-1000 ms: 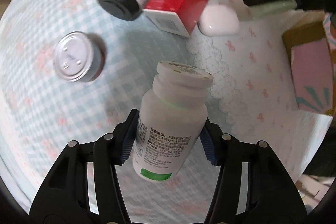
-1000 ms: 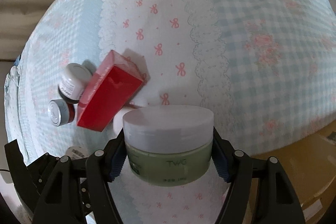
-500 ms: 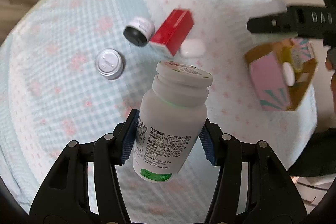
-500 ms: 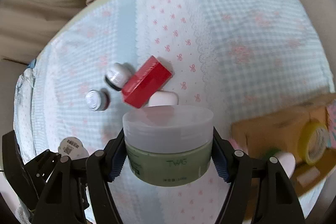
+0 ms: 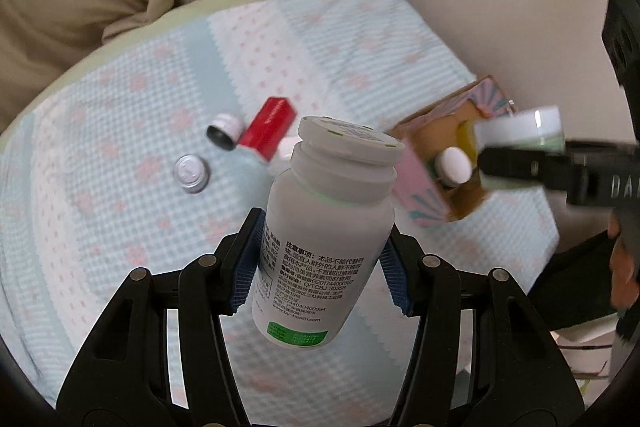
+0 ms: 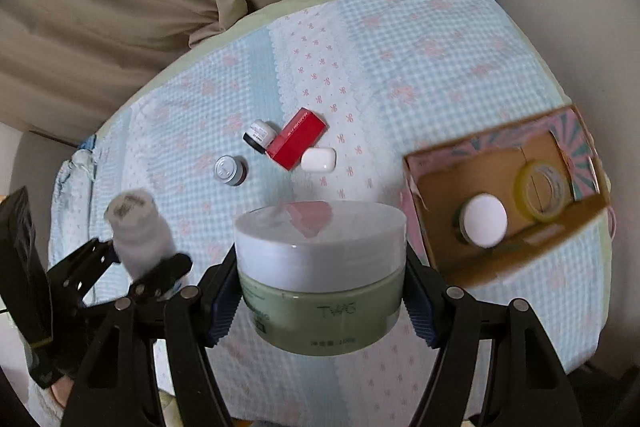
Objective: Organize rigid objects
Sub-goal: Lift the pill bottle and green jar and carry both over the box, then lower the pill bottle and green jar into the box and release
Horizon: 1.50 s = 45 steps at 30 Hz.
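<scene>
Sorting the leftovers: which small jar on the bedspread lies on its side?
The white-labelled small jar with the black cap, touching the red box. The silver-lidded jar stands upright.

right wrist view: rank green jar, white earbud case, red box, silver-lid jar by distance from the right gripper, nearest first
1. green jar: clamped between the right gripper pads.
2. white earbud case: on the cloth, just beyond the jar's lid.
3. red box and silver-lid jar: box behind the case, jar off to the left; too close to call.

A bed (image 6: 460, 39) in a blue-checked cover is carrying a red box (image 6: 296, 139), a white case (image 6: 319, 160), two small jars (image 6: 259, 135) (image 6: 229, 170) and an open cardboard box (image 6: 492, 267)
</scene>
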Motion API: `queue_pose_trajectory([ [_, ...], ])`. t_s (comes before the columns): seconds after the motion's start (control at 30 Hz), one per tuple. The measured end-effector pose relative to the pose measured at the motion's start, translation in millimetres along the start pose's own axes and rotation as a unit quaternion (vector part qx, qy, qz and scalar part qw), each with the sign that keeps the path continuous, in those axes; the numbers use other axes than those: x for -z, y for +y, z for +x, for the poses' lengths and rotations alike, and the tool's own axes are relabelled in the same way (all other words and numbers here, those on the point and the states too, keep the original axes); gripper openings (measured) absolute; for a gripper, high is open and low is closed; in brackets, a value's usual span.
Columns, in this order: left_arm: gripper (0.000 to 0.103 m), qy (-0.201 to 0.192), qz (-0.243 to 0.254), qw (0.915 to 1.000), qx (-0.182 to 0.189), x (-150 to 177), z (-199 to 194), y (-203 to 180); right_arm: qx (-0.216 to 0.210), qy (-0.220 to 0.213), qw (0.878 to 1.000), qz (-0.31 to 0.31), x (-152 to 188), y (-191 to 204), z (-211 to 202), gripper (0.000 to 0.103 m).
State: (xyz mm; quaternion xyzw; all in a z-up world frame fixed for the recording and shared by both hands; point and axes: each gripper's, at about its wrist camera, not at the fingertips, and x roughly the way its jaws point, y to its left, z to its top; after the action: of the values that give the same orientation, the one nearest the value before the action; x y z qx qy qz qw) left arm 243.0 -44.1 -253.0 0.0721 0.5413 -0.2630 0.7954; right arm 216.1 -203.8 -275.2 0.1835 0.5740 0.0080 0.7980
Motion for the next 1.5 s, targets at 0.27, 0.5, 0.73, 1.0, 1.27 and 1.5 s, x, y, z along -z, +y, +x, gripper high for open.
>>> queue_pose_trajectory([
  [0.27,0.051,-0.025,-0.018,0.9995,0.007,-12.4,-2.6,-75.2,-0.008,0.003,1.000,-0.001,30.8,-57.1,-36.7,0.066],
  [0.5,0.051,-0.025,-0.049,0.9983,0.020,-38.9,32.8,-157.2,0.012,0.009,0.999,-0.028,19.4,-140.6,-57.6,0.066],
  [0.73,0.051,-0.002,-0.073,0.9969,0.030,-61.7,87.4,-209.5,0.032,0.021,0.999,-0.029,-11.5,-220.8,-48.8,0.066],
  [1.0,0.051,0.049,-0.087,0.9946,0.029,-97.1,170.5,-235.1,0.051,0.058,0.995,-0.061,-35.7,-278.5,2.8,0.066],
  [1.27,0.051,0.096,-0.084,0.9917,0.018,-129.4,257.0,-240.8,0.056,0.095,0.989,-0.095,-48.1,-307.6,66.6,0.066],
  [1.5,0.053,0.110,-0.089,0.9899,0.008,-137.6,294.1,-234.9,0.057,0.108,0.985,-0.118,-50.6,-309.4,99.9,0.066],
])
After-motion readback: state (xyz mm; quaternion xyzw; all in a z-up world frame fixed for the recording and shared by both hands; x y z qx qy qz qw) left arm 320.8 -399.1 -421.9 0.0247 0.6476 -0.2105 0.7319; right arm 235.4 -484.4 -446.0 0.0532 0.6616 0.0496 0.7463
